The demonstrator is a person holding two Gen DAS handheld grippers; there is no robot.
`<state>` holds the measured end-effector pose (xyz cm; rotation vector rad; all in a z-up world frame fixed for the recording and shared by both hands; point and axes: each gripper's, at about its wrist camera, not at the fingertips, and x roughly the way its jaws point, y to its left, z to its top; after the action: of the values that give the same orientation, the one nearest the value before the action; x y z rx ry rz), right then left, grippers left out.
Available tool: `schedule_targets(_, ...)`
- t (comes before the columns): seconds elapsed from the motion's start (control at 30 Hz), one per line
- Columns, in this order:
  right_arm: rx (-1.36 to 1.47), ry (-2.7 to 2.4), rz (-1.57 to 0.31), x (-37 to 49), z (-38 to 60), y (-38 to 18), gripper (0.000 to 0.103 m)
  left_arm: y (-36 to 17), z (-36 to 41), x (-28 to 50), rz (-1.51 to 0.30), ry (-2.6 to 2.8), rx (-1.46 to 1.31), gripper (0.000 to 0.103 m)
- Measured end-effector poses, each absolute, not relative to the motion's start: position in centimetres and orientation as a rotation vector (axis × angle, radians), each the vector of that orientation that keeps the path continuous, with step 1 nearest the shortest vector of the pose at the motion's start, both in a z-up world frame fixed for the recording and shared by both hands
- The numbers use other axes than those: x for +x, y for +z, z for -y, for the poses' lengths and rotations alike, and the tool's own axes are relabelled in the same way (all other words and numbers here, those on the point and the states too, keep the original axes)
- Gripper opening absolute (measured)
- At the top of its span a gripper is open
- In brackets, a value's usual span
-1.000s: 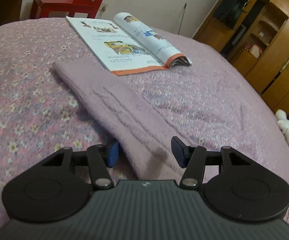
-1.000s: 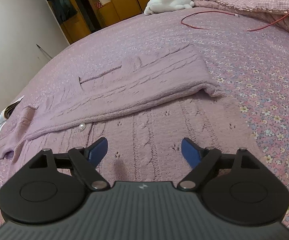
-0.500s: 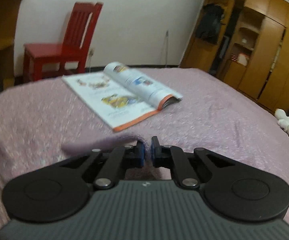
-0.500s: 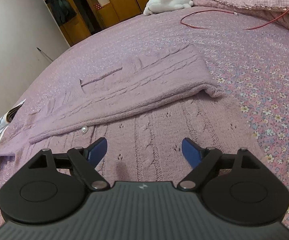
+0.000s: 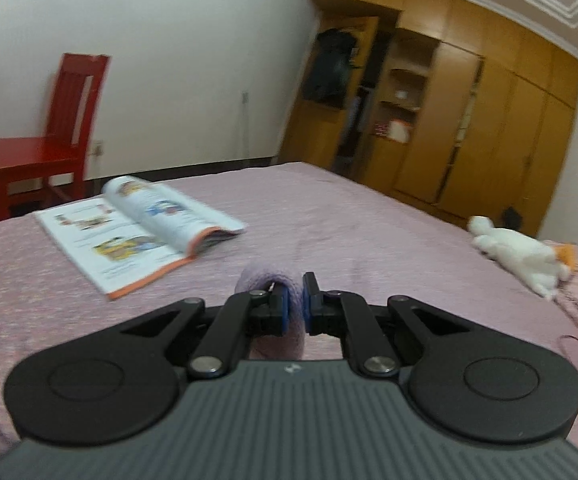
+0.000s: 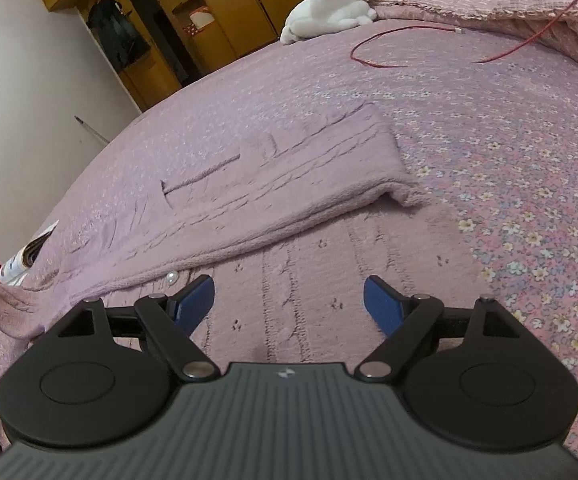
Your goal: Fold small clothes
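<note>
Lilac sleeve (image 5: 275, 280) now higher off bed (image 5: 369, 216)

No words or numbers are legible to me; the print on the open magazine (image 5: 137, 228) on the bed is too blurred.

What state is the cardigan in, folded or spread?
Partly folded: one side of the cardigan lies over the front, while the left gripper holds a sleeve pinched and lifted.
</note>
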<state>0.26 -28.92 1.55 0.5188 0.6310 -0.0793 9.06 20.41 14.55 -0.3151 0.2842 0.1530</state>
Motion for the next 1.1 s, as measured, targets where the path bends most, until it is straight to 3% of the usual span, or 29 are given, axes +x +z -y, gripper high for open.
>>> schedule_targets(0.6, 0.615, -0.100, -0.560, -2.2, 31.9, 2.2, 0.087, 15.6, -3.8, 13.5, -0.336, -0.092, -0.185, 0.009)
schedule_targets(1.1, 0.655, -0.126, -0.560, -2.8, 33.7, 0.4, 0.087, 5.3, 7.2, 17.0, -0.603, -0.247, -0.119, 0.011)
